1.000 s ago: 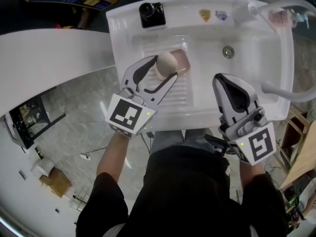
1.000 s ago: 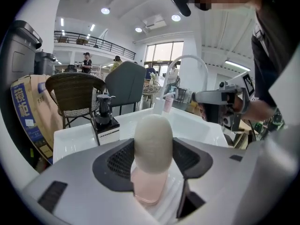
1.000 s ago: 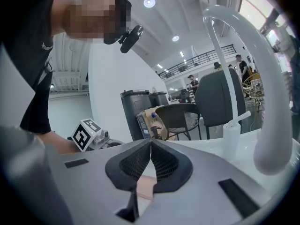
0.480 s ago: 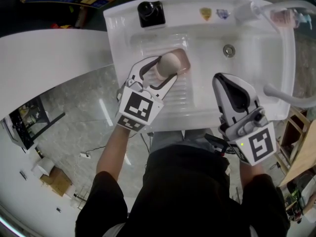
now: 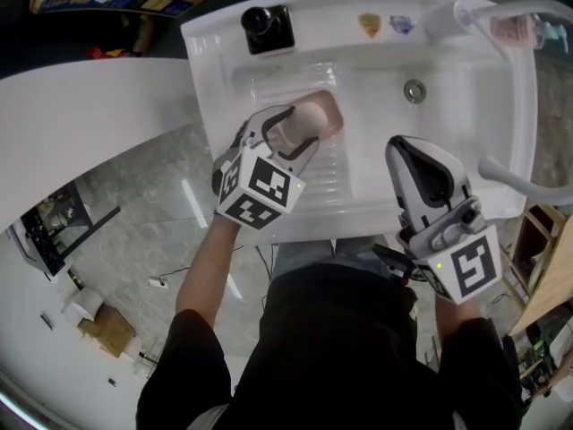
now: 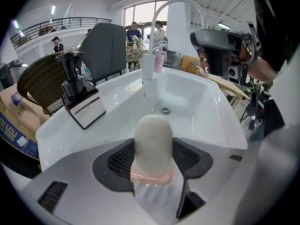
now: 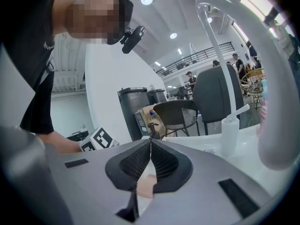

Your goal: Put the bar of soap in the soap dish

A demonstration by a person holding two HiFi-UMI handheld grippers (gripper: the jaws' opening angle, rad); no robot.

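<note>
A cream oval bar of soap (image 5: pixel 305 118) stands on end between the jaws of my left gripper (image 5: pixel 300 125), which is shut on it. The bar sits right over the pink soap dish (image 5: pixel 331 115) on the ribbed shelf of the white sink (image 5: pixel 466 106). In the left gripper view the soap (image 6: pixel 152 139) fills the gap between both pads, and the dish's pink rim (image 6: pixel 151 176) shows just beneath it; whether they touch I cannot tell. My right gripper (image 5: pixel 405 143) hovers shut and empty over the sink's near edge, its tips (image 7: pixel 150 141) meeting.
A black boxy device (image 5: pixel 267 27) stands at the sink's back left corner. The drain (image 5: pixel 414 91) lies in the basin, a curved faucet (image 5: pixel 515 170) arches in from the right, and a pink pump bottle (image 5: pixel 512 30) stands at the back right. A white curved counter (image 5: pixel 81 106) lies left.
My left gripper has sunk with the soap toward the pink dish and tipped more steeply downward. The right gripper has stayed put.
</note>
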